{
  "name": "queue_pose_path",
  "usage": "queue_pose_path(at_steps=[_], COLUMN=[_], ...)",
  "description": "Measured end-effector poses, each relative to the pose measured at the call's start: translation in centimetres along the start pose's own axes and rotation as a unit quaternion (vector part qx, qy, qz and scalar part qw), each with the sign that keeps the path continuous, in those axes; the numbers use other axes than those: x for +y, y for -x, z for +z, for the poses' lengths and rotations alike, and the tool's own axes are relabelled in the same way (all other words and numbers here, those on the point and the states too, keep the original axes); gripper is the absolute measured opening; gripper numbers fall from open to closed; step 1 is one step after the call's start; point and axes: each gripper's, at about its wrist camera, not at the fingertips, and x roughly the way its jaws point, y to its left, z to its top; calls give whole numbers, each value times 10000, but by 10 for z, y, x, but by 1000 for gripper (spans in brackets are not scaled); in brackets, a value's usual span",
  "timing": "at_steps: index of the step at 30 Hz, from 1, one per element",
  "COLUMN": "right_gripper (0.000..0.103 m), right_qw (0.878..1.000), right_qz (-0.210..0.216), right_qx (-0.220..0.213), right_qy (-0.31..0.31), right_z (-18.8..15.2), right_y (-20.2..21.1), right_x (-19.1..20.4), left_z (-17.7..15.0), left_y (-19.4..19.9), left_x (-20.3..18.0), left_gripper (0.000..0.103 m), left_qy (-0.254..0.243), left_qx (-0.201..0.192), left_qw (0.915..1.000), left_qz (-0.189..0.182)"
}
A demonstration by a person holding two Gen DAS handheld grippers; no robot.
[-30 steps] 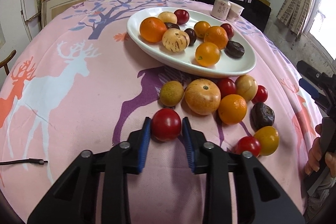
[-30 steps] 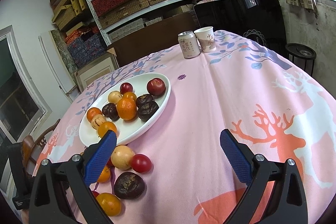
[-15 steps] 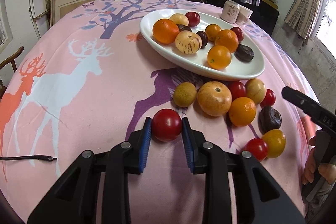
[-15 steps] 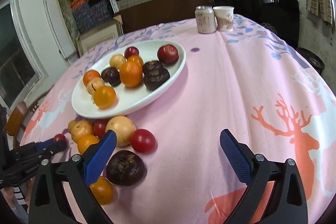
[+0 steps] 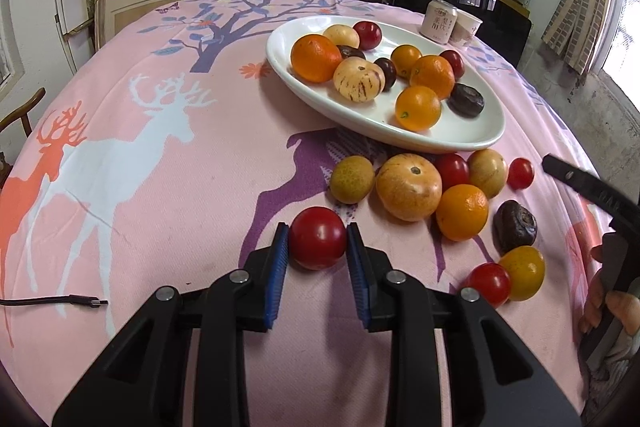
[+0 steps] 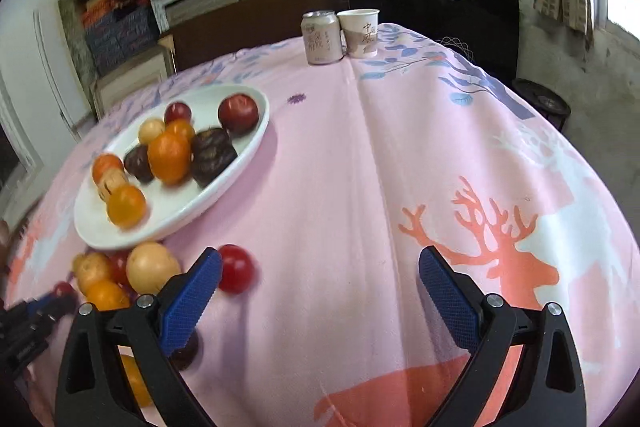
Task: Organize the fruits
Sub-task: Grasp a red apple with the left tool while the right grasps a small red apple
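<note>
The left gripper [image 5: 318, 241] pinched a red tomato [image 5: 317, 238] between its blue pads, each pad pressed to one side of the fruit, just in front of the white oval plate [image 5: 472, 137] and over the pink deer-print tablecloth [image 5: 168, 163]; whether the tomato touched the cloth could not be told. The plate held oranges, a striped pale melon-like fruit [image 5: 359, 79], dark red plums and a wrinkled dark fruit [image 5: 465, 100]. Against the plate's near rim lay a loose cluster on the cloth: a greenish-brown round fruit [image 5: 351, 179], a large orange persimmon-like fruit [image 5: 409, 187], a mandarin [image 5: 462, 212], small red tomatoes, a dark wrinkled fruit [image 5: 515, 225] and a yellow-orange one [image 5: 522, 272]. Beyond the plate, near the table's far edge, a drink can [image 6: 322, 37] stood touching a paper cup [image 6: 360, 32]. The right gripper [image 6: 319, 283] hung over the cloth to the right of the plate with its jaws spread wide and nothing between them; a small red tomato [image 6: 236, 269] lay just beside its left pad. A black cable end [image 5: 86, 301] lay on the cloth well left of the plate.
</note>
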Motion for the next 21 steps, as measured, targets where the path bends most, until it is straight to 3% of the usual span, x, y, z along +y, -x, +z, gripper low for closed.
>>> queue_pose_path(at_steps=[7, 9, 12, 19, 21], right_gripper=[98, 89, 85, 84, 74], right_qw=[9981, 9982, 9985, 9991, 9984], right_qz=[150, 238, 373, 139, 82], right_qx=[28, 134, 254, 167, 250], right_qy=[601, 529, 300, 366, 502], right_z=[-6, -4, 0, 12, 16], right_y=[-2, -6, -10, -15, -22], right_x=[23, 20, 11, 2, 4], left_z=[0, 0, 0, 0, 0], left_y=[0, 0, 0, -1, -1], left_x=[0, 0, 0, 0, 0], left_gripper=[28, 29, 28, 28, 28], left_qy=[-1, 1, 2, 0, 1], left_qx=[1, 3, 6, 22, 39], left_qw=[10000, 10000, 10000, 10000, 10000], left_qz=[-1, -3, -4, 2, 5])
